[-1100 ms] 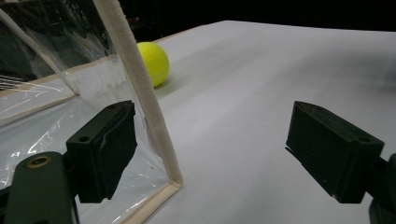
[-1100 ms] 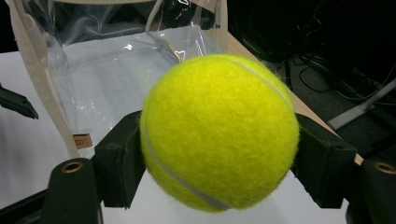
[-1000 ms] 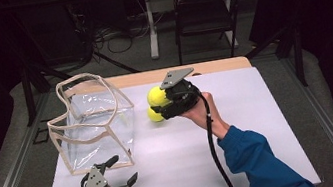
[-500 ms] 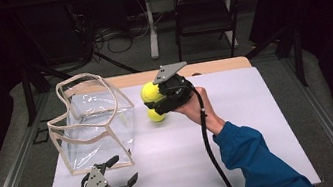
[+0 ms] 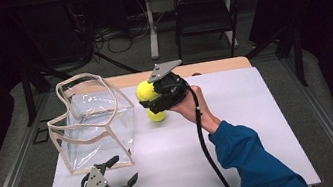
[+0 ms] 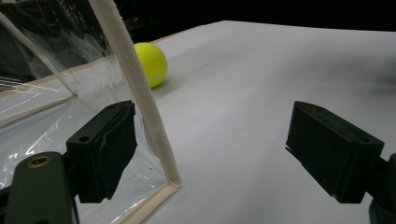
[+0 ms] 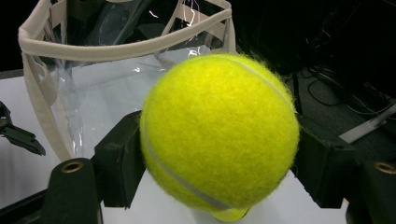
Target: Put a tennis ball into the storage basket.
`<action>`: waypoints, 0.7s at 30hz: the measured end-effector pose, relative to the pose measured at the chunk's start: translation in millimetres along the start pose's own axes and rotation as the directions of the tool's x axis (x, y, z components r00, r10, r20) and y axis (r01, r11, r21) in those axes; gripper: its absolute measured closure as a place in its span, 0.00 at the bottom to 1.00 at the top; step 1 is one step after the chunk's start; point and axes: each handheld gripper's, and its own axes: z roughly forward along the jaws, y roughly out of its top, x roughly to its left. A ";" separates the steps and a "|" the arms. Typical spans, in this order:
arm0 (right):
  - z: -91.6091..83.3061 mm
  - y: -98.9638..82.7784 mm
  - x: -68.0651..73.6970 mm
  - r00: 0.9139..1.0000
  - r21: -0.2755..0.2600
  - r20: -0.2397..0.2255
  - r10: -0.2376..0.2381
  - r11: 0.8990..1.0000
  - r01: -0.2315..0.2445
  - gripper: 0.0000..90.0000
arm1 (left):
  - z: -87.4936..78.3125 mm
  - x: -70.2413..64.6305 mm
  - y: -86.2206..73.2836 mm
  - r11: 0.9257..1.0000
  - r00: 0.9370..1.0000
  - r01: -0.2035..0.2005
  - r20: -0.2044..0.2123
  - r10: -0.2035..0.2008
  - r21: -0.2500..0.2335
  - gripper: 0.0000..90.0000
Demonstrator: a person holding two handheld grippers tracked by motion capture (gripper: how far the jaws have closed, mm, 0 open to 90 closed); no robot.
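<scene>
My right gripper (image 5: 150,95) is shut on a yellow tennis ball (image 5: 144,91), held in the air just right of the clear bag's top rim. In the right gripper view the ball (image 7: 219,130) sits squeezed between both black jaws, with the bag's open mouth (image 7: 121,46) behind it. A second tennis ball (image 5: 156,116) lies on the white table under the held one; it lies beside the bag (image 6: 152,63) in the left gripper view. The clear plastic bag (image 5: 93,123) with beige trim stands open at the left. My left gripper (image 5: 125,173) rests open near the table's front edge, by the bag's front corner (image 6: 154,135).
The white table top (image 5: 260,124) stretches wide to the right of the arm. A blue sleeve (image 5: 256,160) and a black cable (image 5: 204,138) cross the front right. Beyond the table stand a chair (image 5: 207,11) and dark floor with cables.
The right gripper with the tennis ball has moved a little to the left and slightly up, closer to the bag's rim. The left gripper has stayed in place.
</scene>
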 end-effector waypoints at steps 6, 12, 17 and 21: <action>4.0 4.4 1.6 1.000 0.002 -0.004 -0.008 1.000 0.008 0.29 | -0.2 0.0 -0.2 1.000 1.000 0.003 -0.002 -0.003 -0.003 0.18; 3.8 13.3 1.7 1.000 -0.008 -0.008 -0.011 1.000 0.011 0.29 | -0.2 0.2 -0.3 1.000 1.000 0.004 -0.004 -0.004 -0.002 0.18; 4.5 19.8 1.7 1.000 -0.014 -0.009 -0.017 1.000 0.017 0.29 | 0.4 0.9 -0.3 1.000 1.000 0.002 -0.002 -0.002 -0.004 0.18; 6.2 24.1 2.4 1.000 -0.012 -0.017 -0.024 1.000 0.024 0.29 | -1.0 0.6 -0.2 1.000 1.000 0.002 -0.006 -0.002 -0.010 0.18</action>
